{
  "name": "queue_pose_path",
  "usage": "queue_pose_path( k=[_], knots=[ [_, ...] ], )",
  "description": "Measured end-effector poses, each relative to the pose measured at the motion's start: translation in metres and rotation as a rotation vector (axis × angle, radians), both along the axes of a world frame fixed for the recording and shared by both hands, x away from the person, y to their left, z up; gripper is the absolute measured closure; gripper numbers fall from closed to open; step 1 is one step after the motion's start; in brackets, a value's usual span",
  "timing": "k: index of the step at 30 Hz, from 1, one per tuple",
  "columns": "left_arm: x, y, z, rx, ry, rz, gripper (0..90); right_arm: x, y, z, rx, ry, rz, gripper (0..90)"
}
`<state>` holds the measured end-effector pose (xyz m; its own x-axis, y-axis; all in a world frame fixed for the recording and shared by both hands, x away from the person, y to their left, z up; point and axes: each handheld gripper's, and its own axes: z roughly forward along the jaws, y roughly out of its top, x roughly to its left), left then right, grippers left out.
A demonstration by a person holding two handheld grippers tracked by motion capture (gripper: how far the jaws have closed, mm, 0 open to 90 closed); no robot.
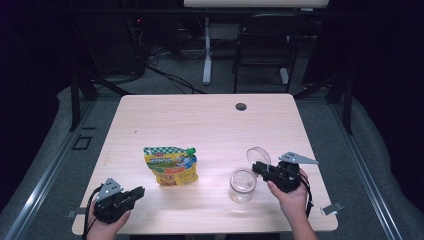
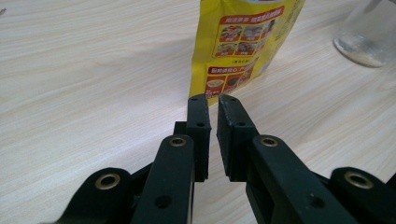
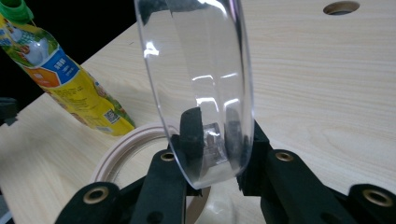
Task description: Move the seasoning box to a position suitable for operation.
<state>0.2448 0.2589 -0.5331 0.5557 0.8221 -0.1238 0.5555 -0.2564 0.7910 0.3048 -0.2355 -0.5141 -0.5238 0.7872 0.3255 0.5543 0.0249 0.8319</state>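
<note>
A yellow food pouch [image 1: 170, 166] with a green cap lies in the middle of the wooden table [image 1: 200, 120]. To its right stands an open clear jar [image 1: 243, 185]. My right gripper [image 1: 260, 168] is just beyond the jar's right side, shut on the jar's clear round lid [image 1: 258, 156], which it holds up on edge. In the right gripper view the lid [image 3: 201, 70] stands between the jaws of the right gripper [image 3: 217, 135], above the jar's rim [image 3: 126, 149]. My left gripper [image 1: 139, 192] rests at the front left, pointing at the pouch [image 2: 243, 42]. The jaws of the left gripper [image 2: 212, 100] are nearly together and hold nothing.
A round cable hole [image 1: 241, 106] sits near the table's far edge. Behind the table stand a dark folding chair [image 1: 265, 45] and a white desk leg [image 1: 206, 50]. Bare wood lies between the pouch and my left gripper.
</note>
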Motion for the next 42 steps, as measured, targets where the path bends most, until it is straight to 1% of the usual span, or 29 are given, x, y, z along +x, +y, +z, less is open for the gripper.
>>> queue_pose_path(
  k=[2,3,5,8,11,13,17,19,22,24,26,27,29,31,32,33,36,42],
  knots=[
    [0.001,0.002,-0.001,0.0,0.008,0.004,83.5,0.001,-0.004,0.0,0.01,0.014,0.009,75.7],
    [0.001,0.002,-0.002,-0.003,0.009,0.006,83.6,0.001,-0.005,-0.001,0.018,0.013,0.012,75.7],
    [0.002,0.004,-0.002,-0.002,0.007,0.007,83.5,0.003,-0.006,-0.001,0.022,0.014,0.025,75.7],
    [0.003,0.004,-0.003,0.002,0.004,0.012,82.7,0.005,-0.006,-0.002,0.024,0.012,0.03,75.6],
    [0.003,0.004,-0.004,0.011,0.007,0.018,80.9,0.004,-0.005,-0.002,0.013,0.003,0.021,74.5],
    [0.003,0.005,-0.005,0.017,0.007,0.021,79.6,0.003,-0.004,-0.002,-0.002,-0.007,0.003,69.6],
    [0.004,0.008,-0.005,0.011,0.003,0.037,76.2,0.0,-0.006,-0.003,0.003,-0.007,-0.023,65.1],
    [0.005,0.008,-0.006,0.003,0.003,0.041,74.0,-0.003,-0.008,-0.005,0.01,-0.004,-0.028,63.5],
    [0.007,0.008,-0.006,0.004,0.002,0.043,71.0,-0.007,-0.009,-0.006,0.013,0.001,-0.031,61.9],
    [0.008,0.006,-0.006,0.003,-0.001,0.044,69.8,-0.011,-0.01,-0.006,0.002,0.0,-0.032,63.0],
    [0.008,0.005,-0.005,0.004,-0.002,0.042,69.4,-0.012,-0.01,-0.006,0.003,0.001,-0.032,63.4],
    [0.01,0.003,-0.005,0.008,-0.008,0.036,67.7,-0.017,-0.012,-0.005,-0.015,-0.006,-0.038,65.5],
    [0.011,0.001,-0.005,0.018,-0.007,0.038,66.4,-0.02,-0.014,-0.006,-0.012,-0.006,-0.04,66.9],
    [0.012,0.0,-0.006,0.015,-0.006,0.041,65.4,-0.021,-0.015,-0.006,-0.011,-0.004,-0.041,67.2],
    [0.013,-0.001,-0.007,0.016,-0.003,0.042,65.1,-0.023,-0.018,-0.005,0.011,0.003,-0.047,70.3],
    [0.013,-0.002,-0.007,0.018,-0.001,0.042,64.8,-0.024,-0.018,-0.005,0.014,-0.002,-0.047,71.2],
    [0.013,-0.003,-0.007,0.013,-0.007,0.039,63.0,-0.024,-0.017,-0.004,0.011,-0.02,-0.049,73.2],
    [0.014,-0.003,-0.009,0.014,-0.004,0.028,60.6,-0.021,-0.015,-0.003,0.006,-0.032,-0.065,74.8]
  ],
)
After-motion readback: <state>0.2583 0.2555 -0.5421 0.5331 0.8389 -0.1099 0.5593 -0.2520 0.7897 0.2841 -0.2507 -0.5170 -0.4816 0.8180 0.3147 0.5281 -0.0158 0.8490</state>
